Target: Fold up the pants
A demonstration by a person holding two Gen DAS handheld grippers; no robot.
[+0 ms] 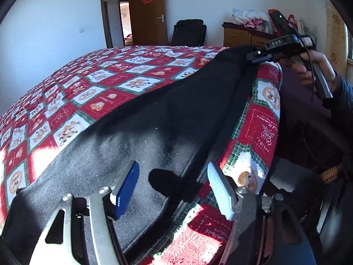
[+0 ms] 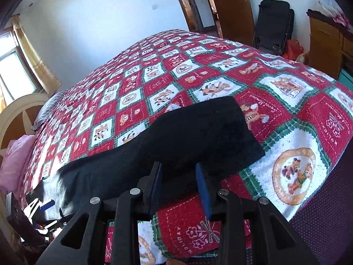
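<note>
Black pants (image 1: 176, 114) lie stretched along the near edge of a bed covered by a red, white and green patterned blanket (image 1: 106, 88). My left gripper (image 1: 174, 181) is open just above the wide end of the pants, its fingers straddling the dark edge seam. My right gripper (image 1: 253, 58) shows far off in the left wrist view at the leg end. In the right wrist view the pants (image 2: 194, 137) end in a square cuff, and my right gripper (image 2: 179, 185) is open with its blue pads on either side of the cuff's near edge. The left gripper (image 2: 44, 207) shows at lower left.
The blanket (image 2: 286, 110) hangs over the bed's near edge. A pink pillow (image 2: 15, 161) and a headboard (image 2: 19, 110) are at the left. A wooden cabinet (image 1: 240, 35), a black chair (image 1: 189, 32) and an open door (image 1: 147, 11) stand behind the bed.
</note>
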